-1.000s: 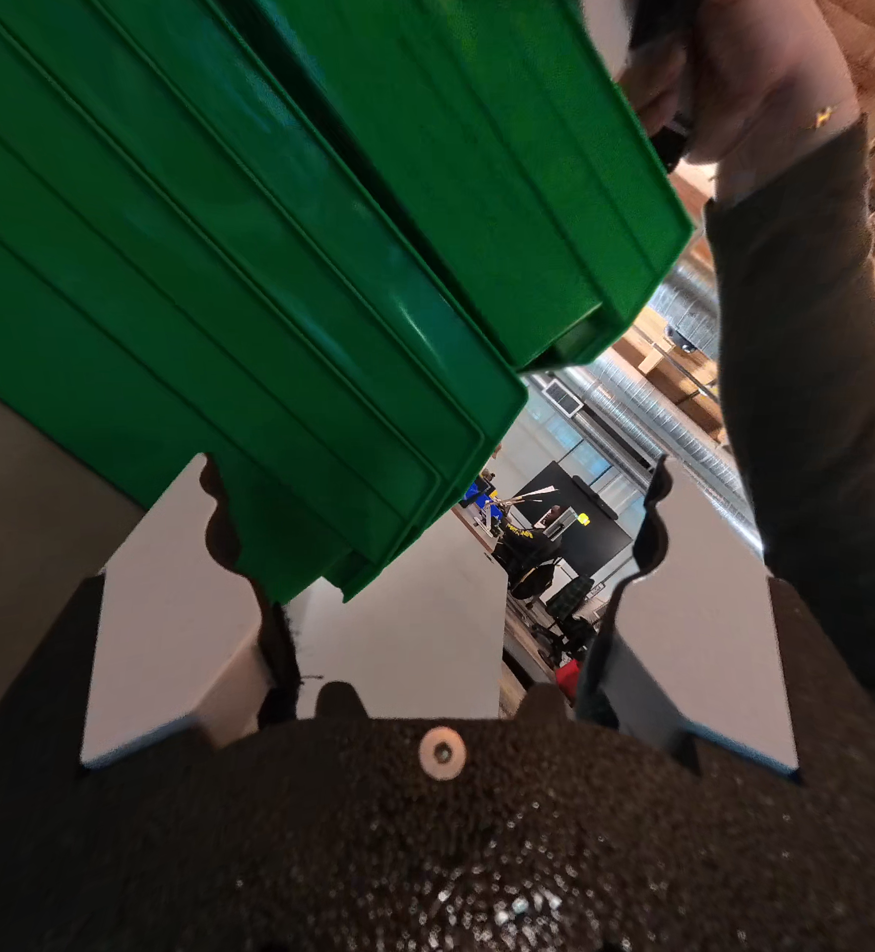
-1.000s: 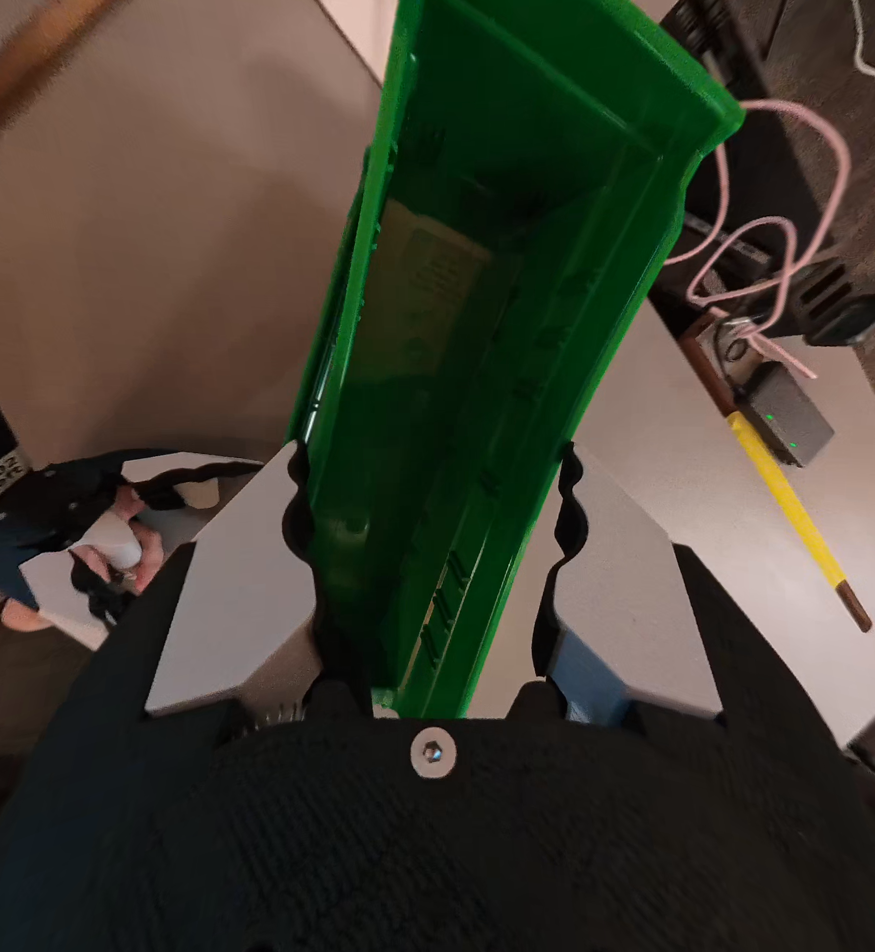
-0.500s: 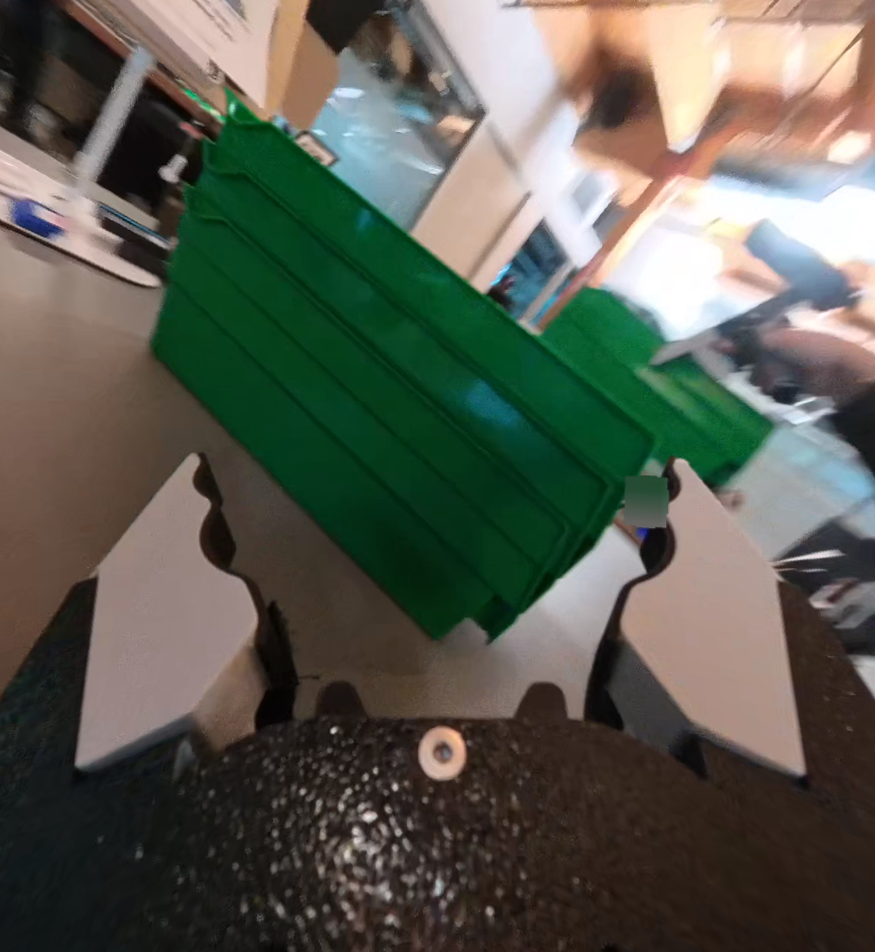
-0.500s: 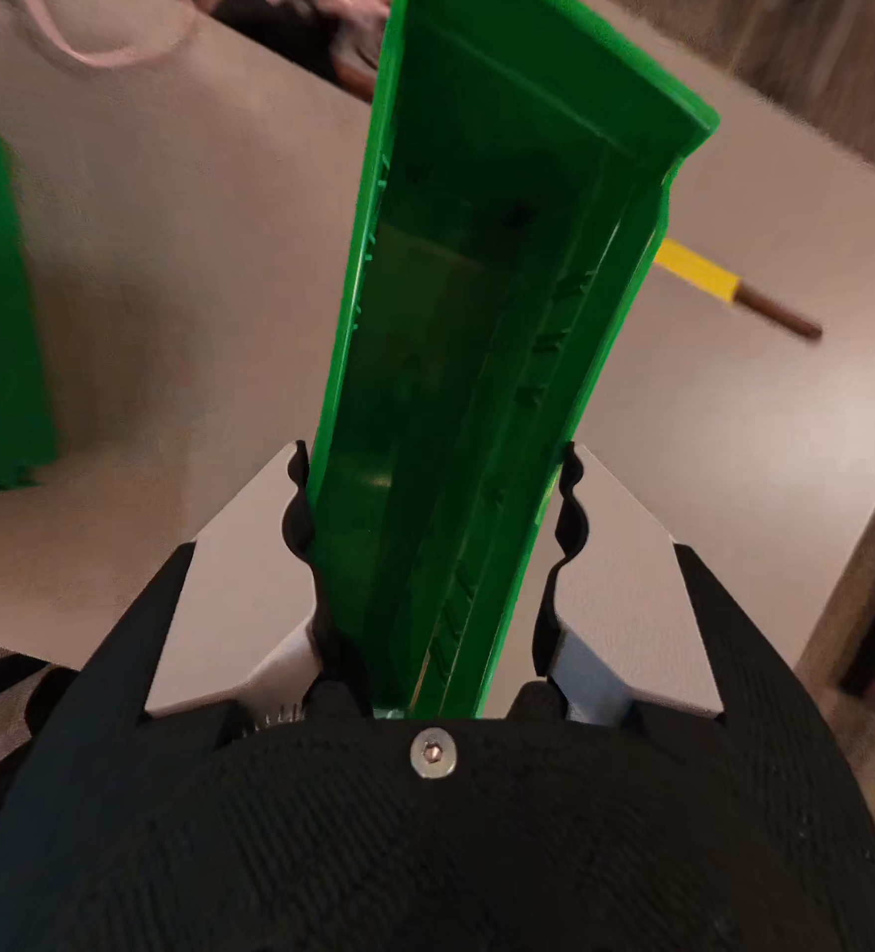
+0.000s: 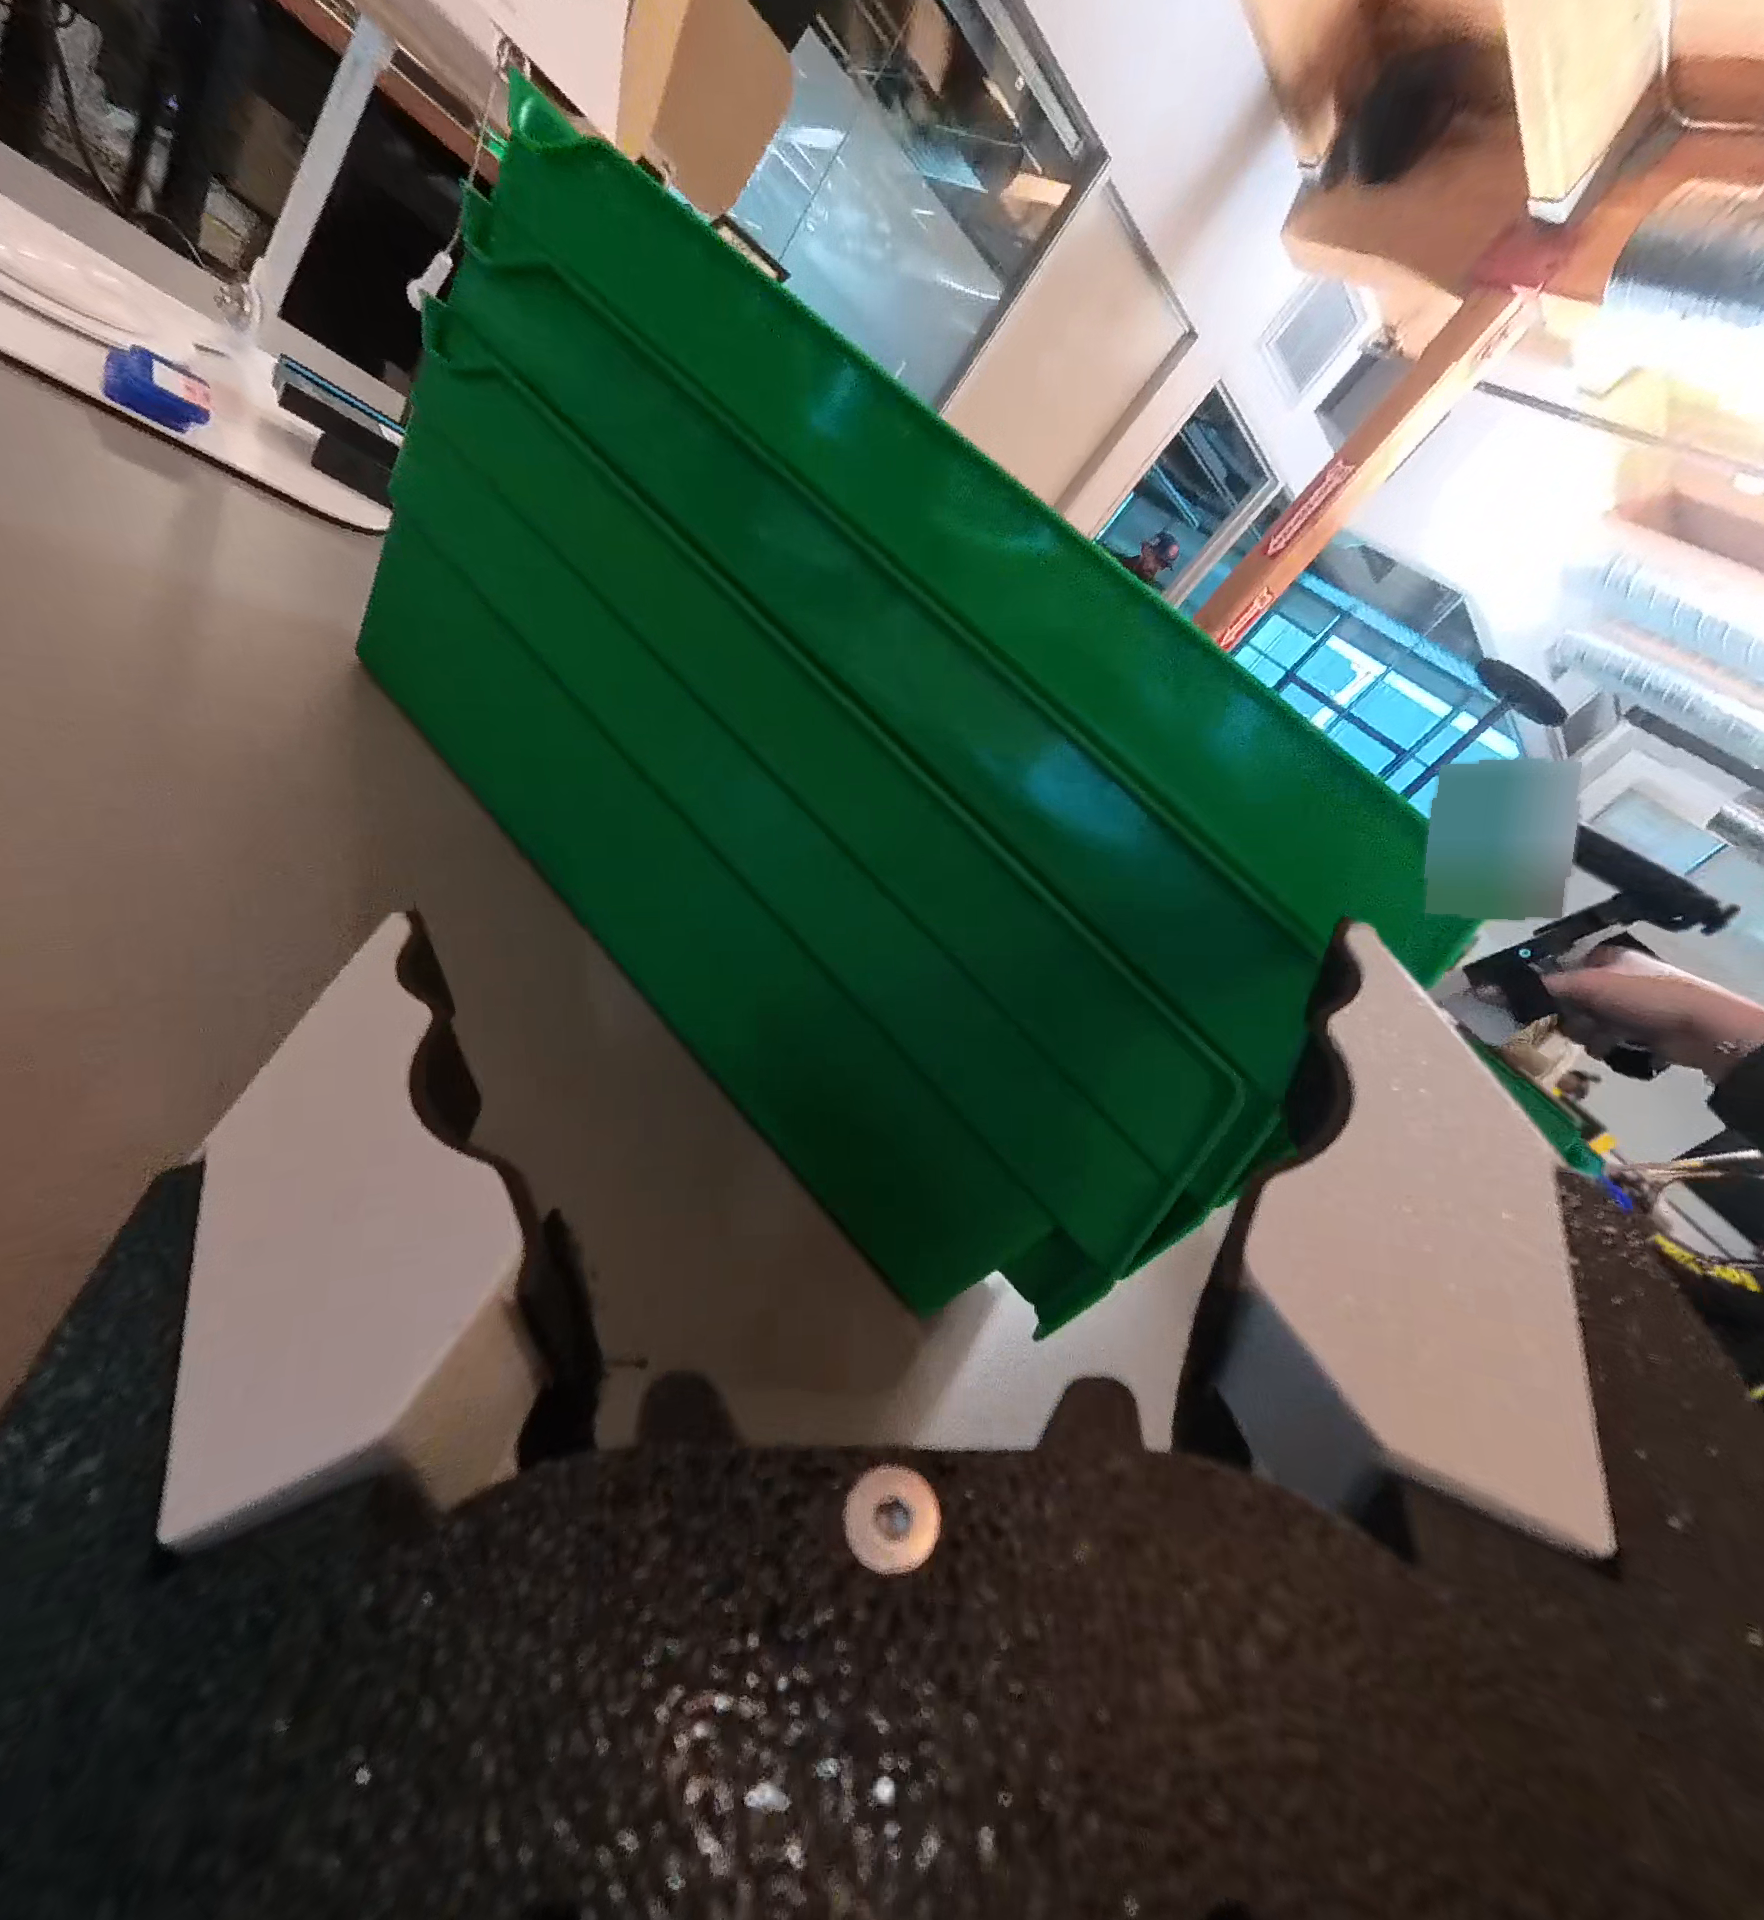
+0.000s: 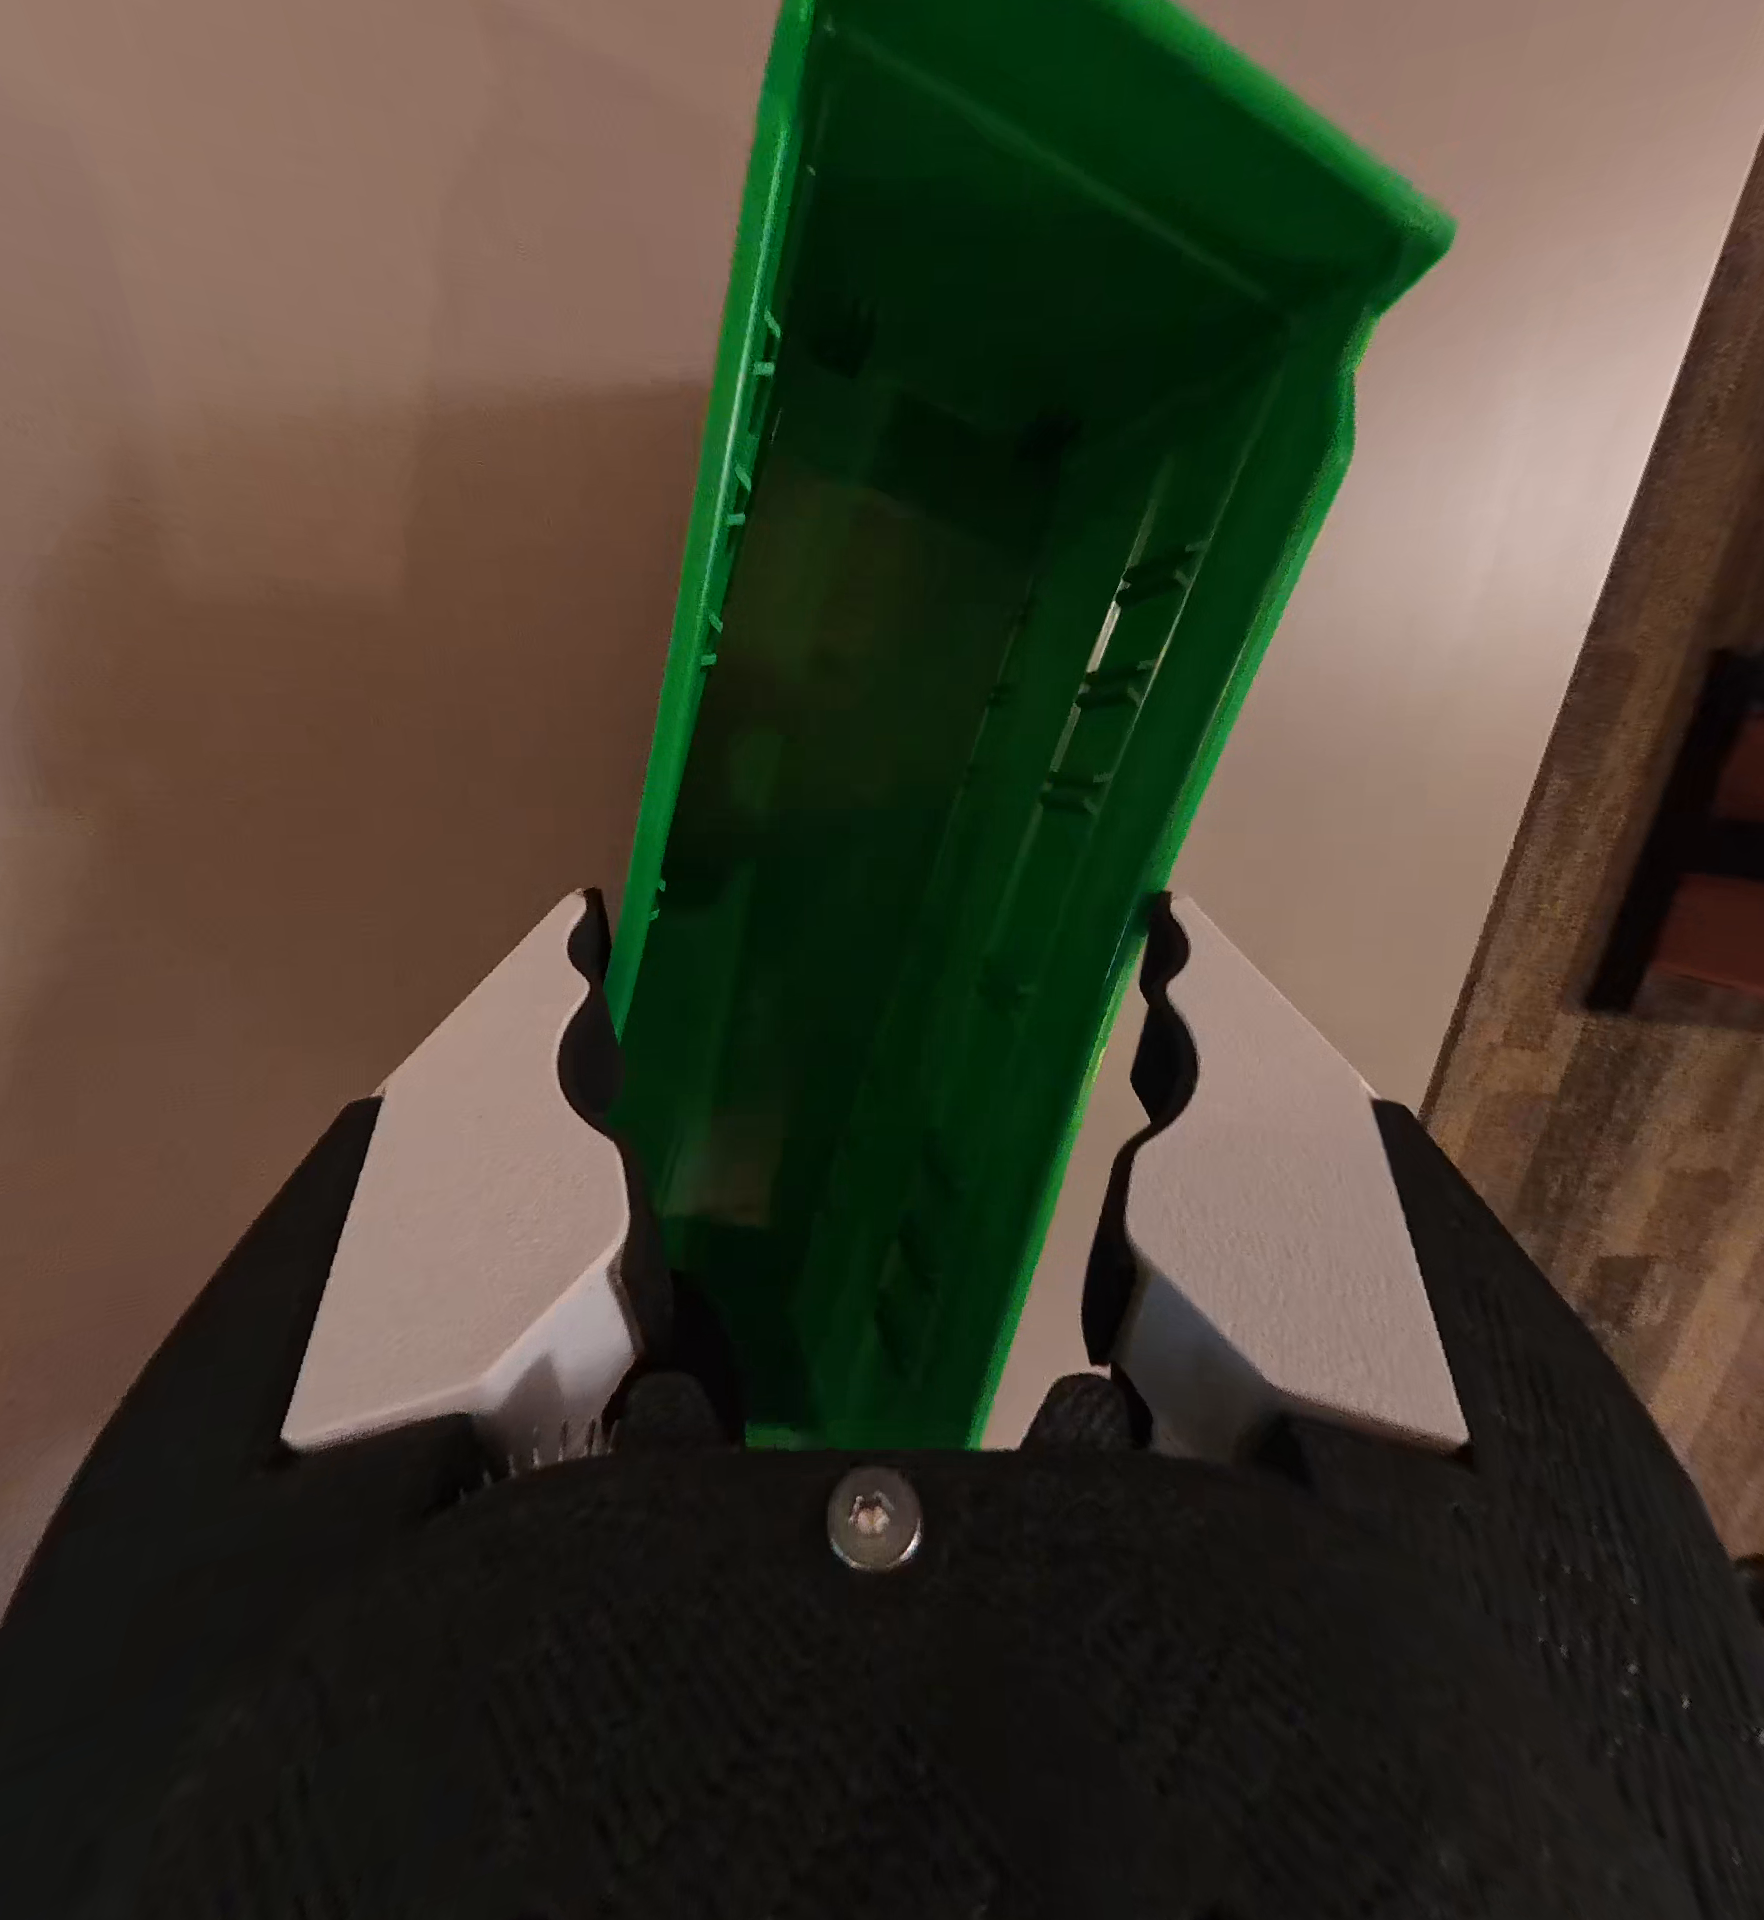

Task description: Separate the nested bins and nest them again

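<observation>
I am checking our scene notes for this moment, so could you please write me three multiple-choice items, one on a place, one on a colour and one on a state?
1. Where does the stack of nested bins stand?
A. on the beige table
B. on the floor
C. on a chair

2. What colour is the single bin in the right gripper?
A. blue
B. green
C. yellow

3. How is the left gripper?
A. shut on a bin
B. shut on nothing
C. open, holding nothing

Answers:
1 A, the stack's lower edge rests on the beige surface in the left wrist view.
2 B, the bin running out between the fingers is bright green.
3 C, its fingers stand wide apart and the stack lies beyond them, ungripped.
</observation>
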The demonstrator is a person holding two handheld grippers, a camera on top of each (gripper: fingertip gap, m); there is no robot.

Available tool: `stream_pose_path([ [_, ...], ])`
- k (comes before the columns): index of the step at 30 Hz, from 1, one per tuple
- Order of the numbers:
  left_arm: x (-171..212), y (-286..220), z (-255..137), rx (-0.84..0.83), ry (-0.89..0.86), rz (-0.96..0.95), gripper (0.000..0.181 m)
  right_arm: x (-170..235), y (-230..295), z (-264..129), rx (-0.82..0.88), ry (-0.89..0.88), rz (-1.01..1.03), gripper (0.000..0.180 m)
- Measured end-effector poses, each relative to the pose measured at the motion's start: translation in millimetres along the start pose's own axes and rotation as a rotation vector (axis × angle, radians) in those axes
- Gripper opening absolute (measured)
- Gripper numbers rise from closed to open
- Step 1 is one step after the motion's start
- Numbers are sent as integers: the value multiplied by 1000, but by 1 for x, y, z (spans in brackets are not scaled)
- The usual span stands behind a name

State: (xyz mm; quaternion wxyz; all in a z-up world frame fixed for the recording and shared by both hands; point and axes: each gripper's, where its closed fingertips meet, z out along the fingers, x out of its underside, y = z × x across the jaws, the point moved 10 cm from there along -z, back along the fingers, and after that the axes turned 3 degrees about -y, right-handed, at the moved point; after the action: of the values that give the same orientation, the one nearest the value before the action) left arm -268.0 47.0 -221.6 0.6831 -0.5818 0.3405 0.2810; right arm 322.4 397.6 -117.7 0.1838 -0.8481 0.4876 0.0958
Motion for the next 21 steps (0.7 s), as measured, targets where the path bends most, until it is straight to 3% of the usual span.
stream_pose_path([
  [8, -1, 4, -1, 62, -2, -79, 154, 1, 9, 19, 28, 13, -27, 109],
  [13, 1, 3, 1, 75, 26, -85, 155, 1, 7, 14, 73, 14, 62, 127],
  [17, 1, 3, 1, 61, 15, -76, 157, -25, 39, -36, 36, -138, 92, 136],
  [21, 4, -2, 5, 70, 24, -64, 158, -74, 145, -98, -173, -370, -43, 147],
])
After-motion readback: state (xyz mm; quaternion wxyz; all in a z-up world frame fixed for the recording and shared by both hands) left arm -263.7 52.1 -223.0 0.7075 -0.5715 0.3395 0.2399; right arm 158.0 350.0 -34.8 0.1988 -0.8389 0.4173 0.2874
